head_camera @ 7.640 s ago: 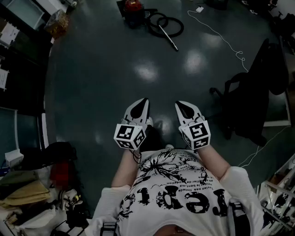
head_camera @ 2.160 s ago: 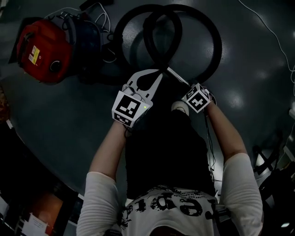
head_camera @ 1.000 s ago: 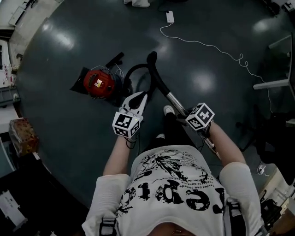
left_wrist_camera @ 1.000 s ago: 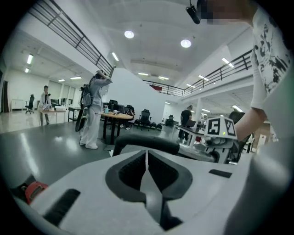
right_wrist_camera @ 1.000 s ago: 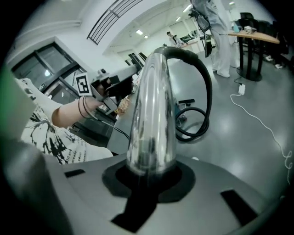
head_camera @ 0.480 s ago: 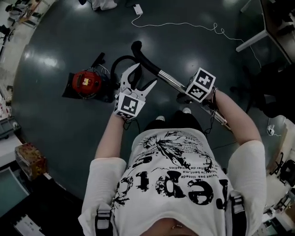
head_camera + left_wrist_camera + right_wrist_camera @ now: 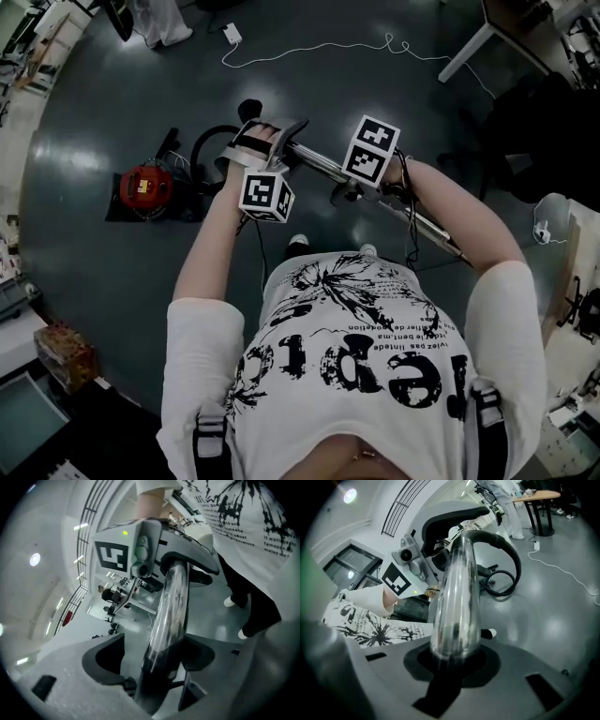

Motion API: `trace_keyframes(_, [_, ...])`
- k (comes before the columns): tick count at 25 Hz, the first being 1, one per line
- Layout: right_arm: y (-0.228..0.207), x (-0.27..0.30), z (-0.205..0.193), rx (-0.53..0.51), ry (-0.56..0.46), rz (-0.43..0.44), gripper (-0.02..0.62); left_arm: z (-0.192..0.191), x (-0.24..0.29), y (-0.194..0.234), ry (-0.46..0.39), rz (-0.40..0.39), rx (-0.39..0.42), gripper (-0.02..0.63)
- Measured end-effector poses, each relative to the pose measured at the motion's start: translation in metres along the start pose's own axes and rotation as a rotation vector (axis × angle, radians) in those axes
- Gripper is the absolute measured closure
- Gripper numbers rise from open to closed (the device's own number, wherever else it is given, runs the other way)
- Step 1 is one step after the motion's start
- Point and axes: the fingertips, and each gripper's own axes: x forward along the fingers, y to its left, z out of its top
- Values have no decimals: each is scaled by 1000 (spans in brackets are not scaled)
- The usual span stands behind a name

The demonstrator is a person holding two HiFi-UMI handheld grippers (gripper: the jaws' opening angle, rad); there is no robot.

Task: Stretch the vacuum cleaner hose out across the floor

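Note:
The red vacuum cleaner (image 7: 143, 185) sits on the dark floor at the left. Its black hose (image 7: 204, 142) curls from it up to the curved handle (image 7: 497, 538) of the shiny metal wand (image 7: 427, 228). The wand is held up off the floor, slanting across in front of the person. My right gripper (image 7: 361, 180) is shut on the wand (image 7: 457, 597) mid-length. My left gripper (image 7: 267, 139) straddles the wand (image 7: 171, 606) nearer the handle. Its jaws are opening, and a gap shows beside the tube on one side (image 7: 157, 648).
A white cable (image 7: 309, 47) with a plug block (image 7: 230, 33) trails over the floor at the top. A table leg (image 7: 464, 47) and a dark chair (image 7: 544, 112) stand at the upper right. Boxes (image 7: 66, 356) crowd the lower left. The person's shoes (image 7: 298, 242) are below the wand.
The left gripper went from shut to wide open and moved over the wand. Both grippers and the wand rose in view, and the vacuum slid further left.

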Motion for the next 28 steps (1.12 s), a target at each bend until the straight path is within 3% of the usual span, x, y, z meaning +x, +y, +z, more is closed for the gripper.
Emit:
trace_keyframes(3, [0, -15, -43, 8, 5, 13, 529, 52, 28, -8, 11, 1, 171, 270])
trace_keyframes(6, [-6, -38, -86, 44, -29, 34, 525, 97, 56, -7, 107, 26, 305, 325])
trace_keyframes(9, [-2, -58, -125, 96, -73, 92, 521, 136, 82, -9, 199, 40, 386, 477])
trace_keyframes(11, [0, -67, -152, 107, -78, 88, 516, 162, 95, -15, 216, 15, 404, 480])
trace_keyframes(13, [-6, -75, -182, 93, -63, 19, 517, 189, 108, -23, 213, -42, 395, 480])
trace_keyframes(17, [-38, -97, -248, 43, -13, -237, 517, 248, 136, -36, 151, -156, 386, 480])
trace_keyframes(23, [-70, -149, -322, -56, 61, -609, 509, 328, 163, -39, 43, -248, 407, 480])
trace_keyframes(25, [-82, -177, -327, -164, 57, -837, 488, 343, 171, -38, 24, -296, 380, 482])
trace_keyframes(28, [-97, -235, -334, -390, 194, -1371, 438, 354, 179, -39, -11, -428, 254, 482])
